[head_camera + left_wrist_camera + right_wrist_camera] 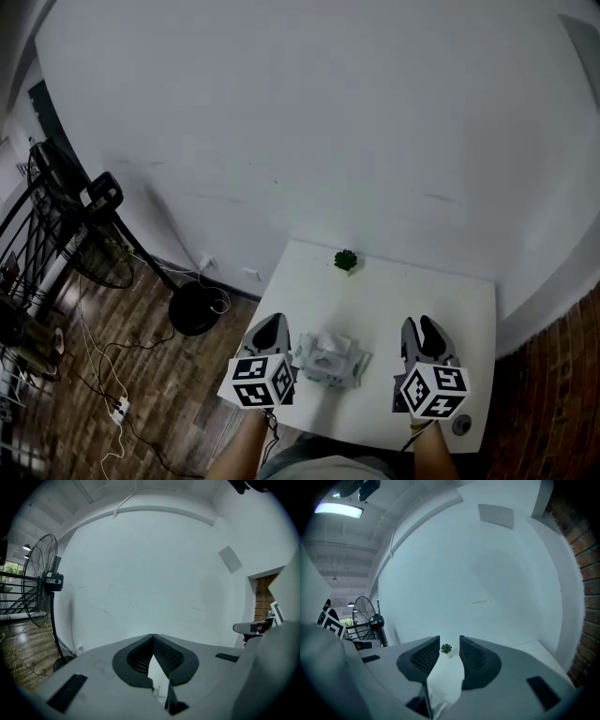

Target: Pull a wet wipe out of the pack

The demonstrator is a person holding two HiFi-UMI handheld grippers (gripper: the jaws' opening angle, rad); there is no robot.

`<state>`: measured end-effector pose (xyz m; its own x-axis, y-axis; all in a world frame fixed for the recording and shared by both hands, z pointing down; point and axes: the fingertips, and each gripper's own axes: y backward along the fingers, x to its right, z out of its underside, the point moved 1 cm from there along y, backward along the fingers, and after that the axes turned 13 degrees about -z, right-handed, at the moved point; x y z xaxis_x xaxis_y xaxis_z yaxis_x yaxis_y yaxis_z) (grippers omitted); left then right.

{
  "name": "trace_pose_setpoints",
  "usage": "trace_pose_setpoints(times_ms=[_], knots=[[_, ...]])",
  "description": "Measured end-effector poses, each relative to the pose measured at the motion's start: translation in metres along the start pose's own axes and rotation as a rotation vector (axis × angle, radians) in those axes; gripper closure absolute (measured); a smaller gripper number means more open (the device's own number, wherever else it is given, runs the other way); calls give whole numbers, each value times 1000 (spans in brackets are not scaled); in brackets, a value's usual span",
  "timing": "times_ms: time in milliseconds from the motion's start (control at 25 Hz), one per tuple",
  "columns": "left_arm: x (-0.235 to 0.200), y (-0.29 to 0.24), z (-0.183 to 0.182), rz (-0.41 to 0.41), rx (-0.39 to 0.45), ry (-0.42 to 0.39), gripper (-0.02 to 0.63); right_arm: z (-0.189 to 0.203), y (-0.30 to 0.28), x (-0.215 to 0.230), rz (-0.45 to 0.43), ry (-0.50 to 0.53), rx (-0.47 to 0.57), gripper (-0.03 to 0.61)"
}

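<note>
The wet wipe pack (330, 361) lies flat near the front of the white table (394, 300), pale and crinkled, with a wipe or flap bunched up at its middle. My left gripper (273, 322) sits just left of the pack, clear of it; in the left gripper view its jaws (153, 637) meet at the tips with nothing between them. My right gripper (427, 325) is to the right of the pack, a short gap away. Its jaws (449, 643) stand slightly apart and empty. A pale edge of the pack (431, 708) shows low in the right gripper view.
A small green plant (346, 260) (446, 648) stands at the table's far edge. A standing fan (94, 234) (40, 581) with cables is on the wood floor to the left. A small round dark thing (460, 425) sits by the table's front right corner. White wall behind.
</note>
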<state>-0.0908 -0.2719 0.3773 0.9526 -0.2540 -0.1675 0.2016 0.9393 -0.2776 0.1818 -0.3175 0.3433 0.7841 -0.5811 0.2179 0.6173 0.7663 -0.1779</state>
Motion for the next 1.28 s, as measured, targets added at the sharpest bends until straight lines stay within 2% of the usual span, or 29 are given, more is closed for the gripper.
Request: trace_pose_setpoints(times_ms=[320,640,920,1280], knots=[[-20,-20,-5,-23,-8,-7,614,3,-28,-1,-6,-20,-14,457],[-45,-30,17,-64,-62,21,614,29,-53,-15,-45,-34,-90,456],[-57,-24,65,-82,-156,38,614,70,-67,-34,-100,-45,-201,456],[-80,-15,121,-143,-256,79,614,138,-65,-52,-168,-75,-360,449]])
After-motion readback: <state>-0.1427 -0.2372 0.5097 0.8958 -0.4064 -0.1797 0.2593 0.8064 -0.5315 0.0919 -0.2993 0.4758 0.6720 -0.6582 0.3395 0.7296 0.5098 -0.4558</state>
